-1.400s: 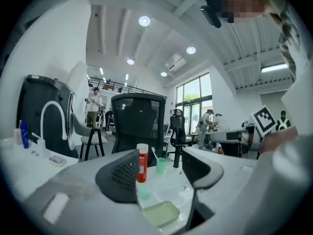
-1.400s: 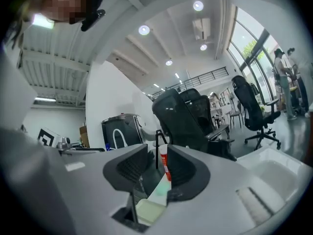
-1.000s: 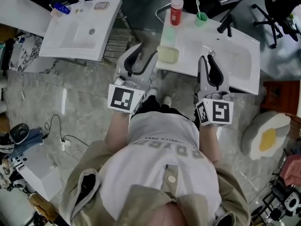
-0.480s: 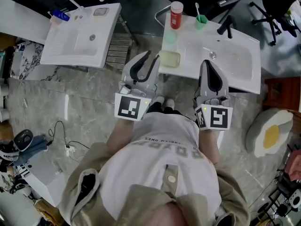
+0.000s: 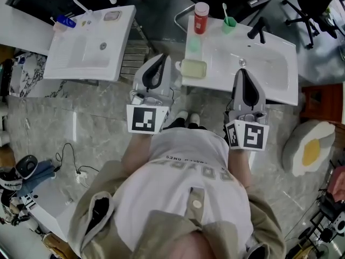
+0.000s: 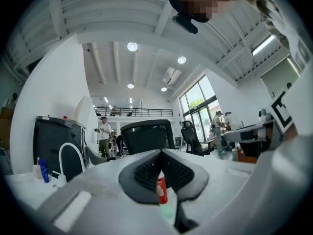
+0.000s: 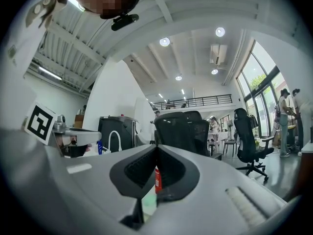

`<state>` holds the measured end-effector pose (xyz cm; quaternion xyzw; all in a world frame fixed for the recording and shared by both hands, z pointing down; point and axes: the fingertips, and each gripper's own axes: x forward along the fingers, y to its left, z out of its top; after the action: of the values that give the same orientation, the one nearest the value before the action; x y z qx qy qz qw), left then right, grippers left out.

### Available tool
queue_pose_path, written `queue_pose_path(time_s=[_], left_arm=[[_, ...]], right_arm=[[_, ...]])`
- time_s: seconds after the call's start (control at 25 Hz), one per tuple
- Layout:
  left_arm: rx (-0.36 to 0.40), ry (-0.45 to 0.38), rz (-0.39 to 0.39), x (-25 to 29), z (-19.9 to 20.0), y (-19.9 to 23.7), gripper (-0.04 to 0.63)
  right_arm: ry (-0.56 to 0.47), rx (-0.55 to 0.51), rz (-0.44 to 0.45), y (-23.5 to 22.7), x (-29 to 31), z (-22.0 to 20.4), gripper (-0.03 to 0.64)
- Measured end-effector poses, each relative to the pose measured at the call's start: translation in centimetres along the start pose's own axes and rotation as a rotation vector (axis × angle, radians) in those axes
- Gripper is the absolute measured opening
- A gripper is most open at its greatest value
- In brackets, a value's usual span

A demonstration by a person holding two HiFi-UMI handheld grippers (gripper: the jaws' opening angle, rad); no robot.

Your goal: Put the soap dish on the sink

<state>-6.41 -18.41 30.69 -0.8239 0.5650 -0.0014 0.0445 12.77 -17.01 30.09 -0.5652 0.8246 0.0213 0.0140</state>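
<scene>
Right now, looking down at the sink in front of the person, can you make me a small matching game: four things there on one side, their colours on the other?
Things:
1. bottle
2. cup
3. soap dish
4. faucet

Colours:
A. black
B. pale yellowish
C. red with a white cap
D. green

Pairs: 1-C, 2-D, 3-B, 4-A.
</scene>
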Motion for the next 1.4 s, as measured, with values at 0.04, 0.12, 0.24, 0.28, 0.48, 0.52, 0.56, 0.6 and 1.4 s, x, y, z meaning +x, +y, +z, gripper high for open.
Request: queue_pose_path(time_s=[0.04,0.12,0.24,0.28,0.48,0.52,0.56,0.6,1.4], left_arm=[[0.001,-0.003,0.005,0.0,0.1,0.3,0.008],[0.004,-0.010,0.012,0.1,0.3,0.7,0.008],[0.014,-0.019,0.021,0.1,0.2,1.2,0.008],[0.016,-0.018,0.021,0.2,0.2,1.3,0.008],[0.023,-0.022,0.016,0.6,0.2,1.6,0.008],[0.027,-0.024,0.015,0.7,0.3,1.7,0.008],[0.028,-0.026,0.013,0.8,0.3,1.7,0.008],[0.028,-0.026,0.011,0.9,0.2,1.7,0.008],[0.049,-0.006,-0.017,1.5,-0.5,1.9,0.008]], right_arm=[[-0.002,-0.001,0.000,0.1,0.0,0.1,0.006],[-0.011,-0.002,0.001,0.2,0.0,0.2,0.006],[-0.029,-0.004,0.006,0.5,0.1,0.4,0.006],[-0.032,-0.004,0.006,0.5,0.1,0.4,0.006],[-0.056,-0.004,-0.012,0.3,0.4,0.7,0.006],[-0.063,-0.003,-0.016,0.3,0.4,0.8,0.006],[-0.071,-0.003,-0.017,0.3,0.5,0.9,0.006],[-0.078,-0.004,-0.016,0.4,0.5,1.0,0.005],[-0.079,-0.059,-0.014,0.9,1.3,1.1,0.002]])
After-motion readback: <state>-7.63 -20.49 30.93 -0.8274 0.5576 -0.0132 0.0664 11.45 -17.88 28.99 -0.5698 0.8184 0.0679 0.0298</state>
